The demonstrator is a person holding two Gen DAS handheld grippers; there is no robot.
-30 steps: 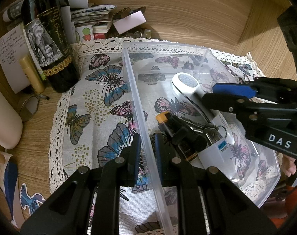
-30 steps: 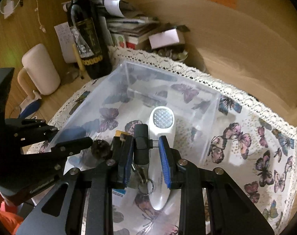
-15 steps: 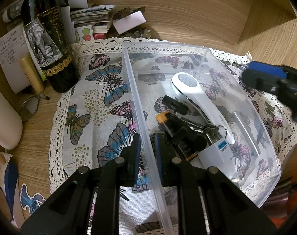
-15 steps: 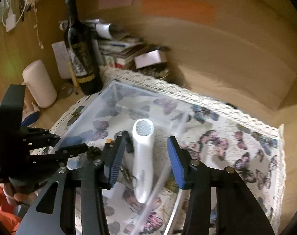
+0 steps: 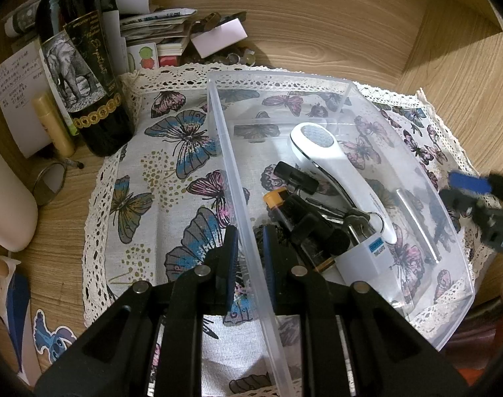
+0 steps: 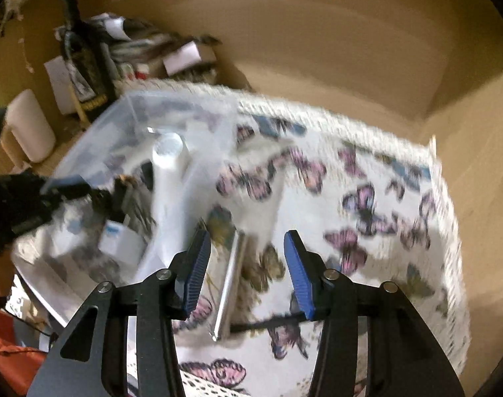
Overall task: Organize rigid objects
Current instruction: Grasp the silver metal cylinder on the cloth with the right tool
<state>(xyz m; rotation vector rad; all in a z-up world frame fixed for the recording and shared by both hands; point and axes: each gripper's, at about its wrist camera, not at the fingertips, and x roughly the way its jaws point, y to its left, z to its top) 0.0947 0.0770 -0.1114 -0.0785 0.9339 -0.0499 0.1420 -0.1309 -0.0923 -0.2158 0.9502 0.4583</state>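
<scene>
Here the left gripper (image 5: 248,254) is pinching the near-left wall of the clear plastic box (image 5: 456,248), which stands on the butterfly cloth (image 5: 172,172) toward its right edge. Inside the box lie a white shower head (image 5: 327,162), a battery (image 5: 277,200), keys (image 5: 354,220) and a small white case (image 5: 367,258). The right gripper (image 6: 246,264) is spread and holds nothing; it hangs over a metal rod (image 6: 229,284) lying on the cloth beside the box.

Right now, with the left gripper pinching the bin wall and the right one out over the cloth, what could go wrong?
Left gripper clamps only the thin wall of the clear bin; a tug could tilt it and shift the white handheld device and keys. Right gripper is open above a silver bar; the blurred view risks a mis-grasp.
</scene>
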